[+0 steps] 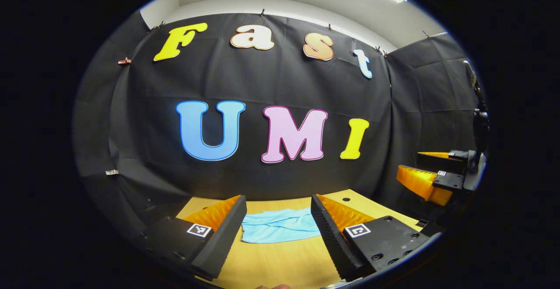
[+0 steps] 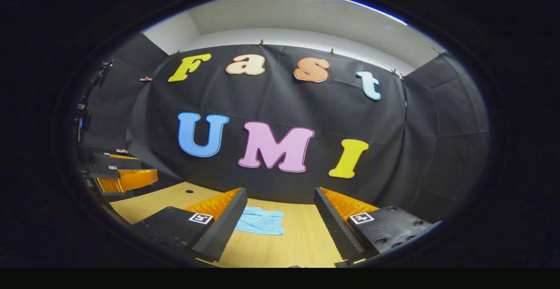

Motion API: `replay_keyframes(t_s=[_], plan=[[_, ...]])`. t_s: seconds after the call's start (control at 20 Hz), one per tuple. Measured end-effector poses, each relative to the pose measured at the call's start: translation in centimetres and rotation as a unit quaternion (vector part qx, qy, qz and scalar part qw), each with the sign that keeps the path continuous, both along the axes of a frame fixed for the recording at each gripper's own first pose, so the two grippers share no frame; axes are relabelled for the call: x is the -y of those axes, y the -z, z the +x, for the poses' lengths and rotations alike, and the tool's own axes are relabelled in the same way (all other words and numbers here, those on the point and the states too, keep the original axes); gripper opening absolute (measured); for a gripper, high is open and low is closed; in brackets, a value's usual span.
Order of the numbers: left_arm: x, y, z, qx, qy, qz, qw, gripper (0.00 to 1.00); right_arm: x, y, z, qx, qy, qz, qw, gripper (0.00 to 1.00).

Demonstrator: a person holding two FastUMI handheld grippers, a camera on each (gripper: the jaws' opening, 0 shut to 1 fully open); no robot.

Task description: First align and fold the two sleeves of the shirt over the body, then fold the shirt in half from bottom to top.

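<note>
A light blue shirt [image 1: 280, 225] lies in a compact rectangle on the wooden table [image 1: 271, 262], well ahead of my left gripper [image 1: 278, 232], which hangs above the table, open, nothing between its fingers. In the right gripper view the same shirt [image 2: 260, 220] lies left of centre, partly hidden behind that gripper's left finger [image 2: 218, 232]. My right gripper [image 2: 278, 230] is open too, raised over the table with an empty gap. The right gripper [image 1: 437, 177] also shows at the right edge of the left gripper view; the left gripper [image 2: 118, 170] shows at the left edge of the right gripper view.
The black cloth wall [image 1: 271, 87] closes the booth behind and beside the table. A small dark hole [image 1: 346, 199] sits in the tabletop near the back right. Bare wood [image 2: 302, 245] stretches between the shirt and the near table edge.
</note>
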State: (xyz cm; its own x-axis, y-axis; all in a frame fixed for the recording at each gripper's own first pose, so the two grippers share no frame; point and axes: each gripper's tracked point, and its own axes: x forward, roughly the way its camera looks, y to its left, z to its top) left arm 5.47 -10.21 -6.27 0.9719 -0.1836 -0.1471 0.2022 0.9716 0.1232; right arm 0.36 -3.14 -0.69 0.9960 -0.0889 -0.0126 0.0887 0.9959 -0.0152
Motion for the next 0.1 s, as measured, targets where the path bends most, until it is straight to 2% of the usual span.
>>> replay_keyframes(t_s=[0.1], plan=[[-0.07, -0.59, 0.01, 0.008, -0.004, 0.001, 1.0, 0.95, 0.16, -0.43, 0.18, 0.003, 0.0, 0.007, 1.0, 0.97]])
